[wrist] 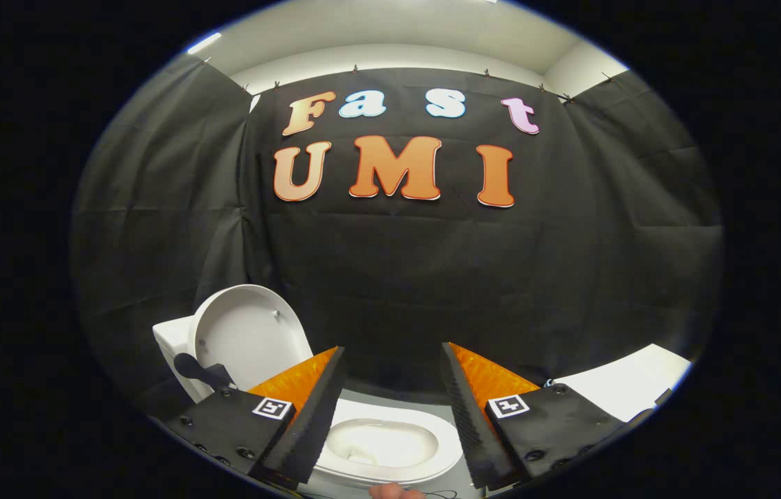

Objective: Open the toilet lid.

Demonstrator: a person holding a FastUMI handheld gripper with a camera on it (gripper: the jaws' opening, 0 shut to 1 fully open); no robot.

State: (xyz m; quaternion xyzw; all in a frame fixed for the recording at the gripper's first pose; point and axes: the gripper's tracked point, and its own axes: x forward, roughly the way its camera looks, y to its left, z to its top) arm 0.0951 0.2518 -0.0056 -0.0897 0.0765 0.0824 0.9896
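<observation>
Readable text: none is showing on any item. Item: two square black-and-white coded markers, one [272, 407] sitting on the left finger block, one [509, 405] on the right, carrying patterns, not words or numbers. Item: gripper [394, 348], fingers standing wide apart, gripping nothing.

A mock bathroom set up inside a recording booth

A white toilet [390, 443] with its lid [248, 336] raised against the tank [172, 339] stands before black cloth walls [397, 277] pinned up by clips under a plain white ceiling [376, 34], and a white surface [629, 388] sits off to the side.
</observation>
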